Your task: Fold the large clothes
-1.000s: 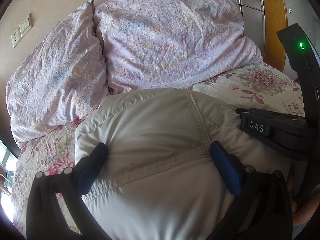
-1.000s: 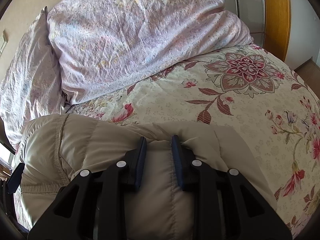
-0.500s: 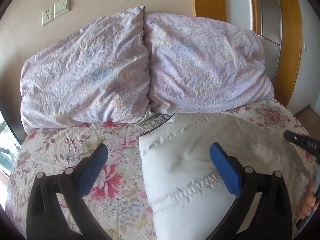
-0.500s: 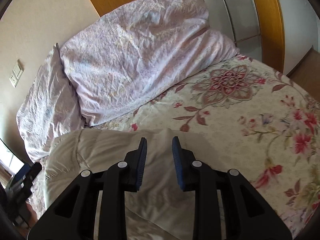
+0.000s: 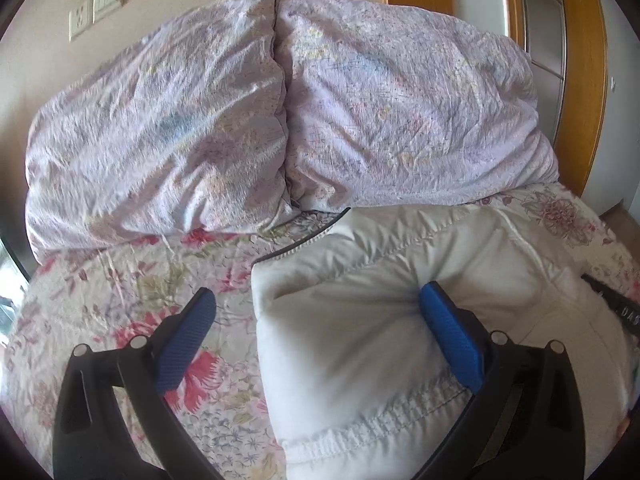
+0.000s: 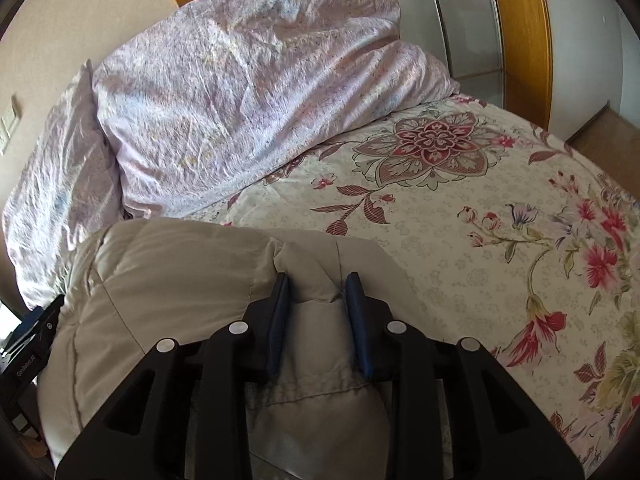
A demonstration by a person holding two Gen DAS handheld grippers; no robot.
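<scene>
On the left wrist view, upper left, a wall socket and switch plate (image 5: 94, 10) sit on the beige wall, too blurred to read, and below them two lilac pillows (image 5: 160, 132) lean against the headboard, out of the working area. Lower left, the left gripper (image 5: 316, 320) has its jaws spread wide: one blue pad hangs over the flowered bedspread (image 5: 120, 280), the other presses into the cream padded jacket (image 5: 360, 300), which lies bundled in the lower right of the frame, likely to pin it flat, not to grip. At the far right edge a black tool tip (image 5: 612, 300) carries the letters "DAS", cut off. Over to the right wrist view: the jacket fills the lower left, and in the lower middle the right gripper (image 6: 318, 292) has its jaws narrow, pinching a puffy fold between the pads, probably to carry that edge across.
</scene>
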